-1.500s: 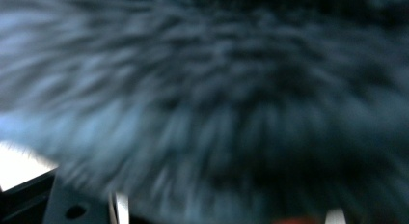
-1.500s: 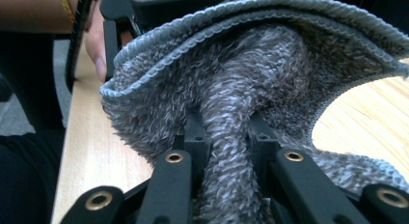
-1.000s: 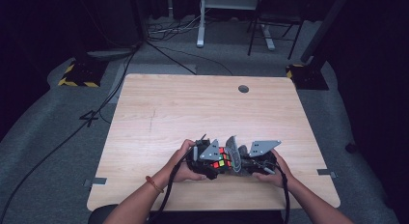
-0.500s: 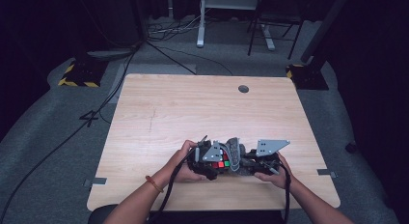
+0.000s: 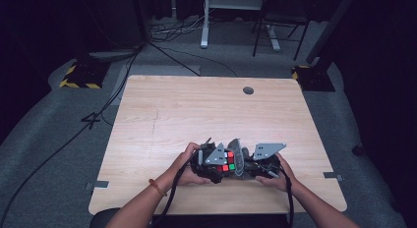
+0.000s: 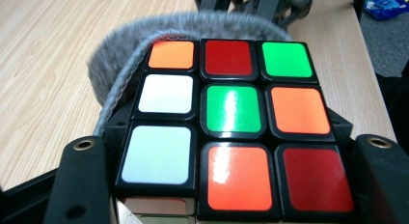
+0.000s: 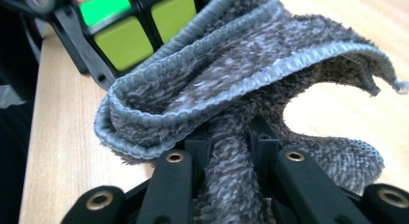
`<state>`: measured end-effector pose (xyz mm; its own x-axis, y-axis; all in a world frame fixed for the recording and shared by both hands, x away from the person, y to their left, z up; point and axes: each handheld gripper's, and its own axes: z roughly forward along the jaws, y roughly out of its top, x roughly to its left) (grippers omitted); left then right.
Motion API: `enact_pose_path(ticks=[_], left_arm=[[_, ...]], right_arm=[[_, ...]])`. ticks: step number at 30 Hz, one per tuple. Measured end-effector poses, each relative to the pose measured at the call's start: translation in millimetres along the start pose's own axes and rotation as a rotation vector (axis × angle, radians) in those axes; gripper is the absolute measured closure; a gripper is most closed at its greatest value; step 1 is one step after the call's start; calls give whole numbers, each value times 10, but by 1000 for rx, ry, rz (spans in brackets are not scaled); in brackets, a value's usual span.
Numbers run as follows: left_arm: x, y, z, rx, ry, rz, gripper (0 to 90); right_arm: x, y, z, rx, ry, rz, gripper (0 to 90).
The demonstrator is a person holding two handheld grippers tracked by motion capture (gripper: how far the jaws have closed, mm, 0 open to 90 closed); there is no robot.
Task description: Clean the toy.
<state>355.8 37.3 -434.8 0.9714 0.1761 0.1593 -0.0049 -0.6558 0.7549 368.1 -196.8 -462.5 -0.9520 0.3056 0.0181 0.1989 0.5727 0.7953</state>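
Observation:
A scrambled Rubik's cube (image 5: 227, 160) is held just above the near part of the wooden table (image 5: 196, 110). My left gripper (image 5: 216, 165) is shut on the cube (image 6: 231, 113), one black jaw on each side, and the jaws have just been closing tighter on it. A grey terry cloth (image 5: 239, 156) lies against the cube's far side (image 6: 120, 60). My right gripper (image 5: 247, 166) is shut on a bunched fold of this cloth (image 7: 231, 89). Its jaws (image 7: 226, 156) pinch the fabric, which drapes over the cube's yellow-green face (image 7: 125, 40).
Both hands work close to the table's near edge. A round cable hole (image 5: 248, 90) sits at the far side of the table. Cables and a desk frame (image 5: 236, 12) stand on the dark floor beyond. Black cables trail from both grippers toward me.
The right gripper with the cloth slid slightly right and back along the cube. The left hand and the cube stayed where they were.

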Motion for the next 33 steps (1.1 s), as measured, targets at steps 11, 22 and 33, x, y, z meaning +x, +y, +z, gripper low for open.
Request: enact_pose_path(ticks=[11, 22, 33], left_arm=[[24, 5, -62, -5, 21, -4, 332], [0, -6, 49, 44, 15, -11, 327], [3, 25, -8, -1, 4, -12, 330]], right_arm=[[28, 43, -138, -90, -23, -18, 759], [96, 146, -290, -201, -25, -50, 759], [50, 106, -193, -110, -63, -42, 759]])
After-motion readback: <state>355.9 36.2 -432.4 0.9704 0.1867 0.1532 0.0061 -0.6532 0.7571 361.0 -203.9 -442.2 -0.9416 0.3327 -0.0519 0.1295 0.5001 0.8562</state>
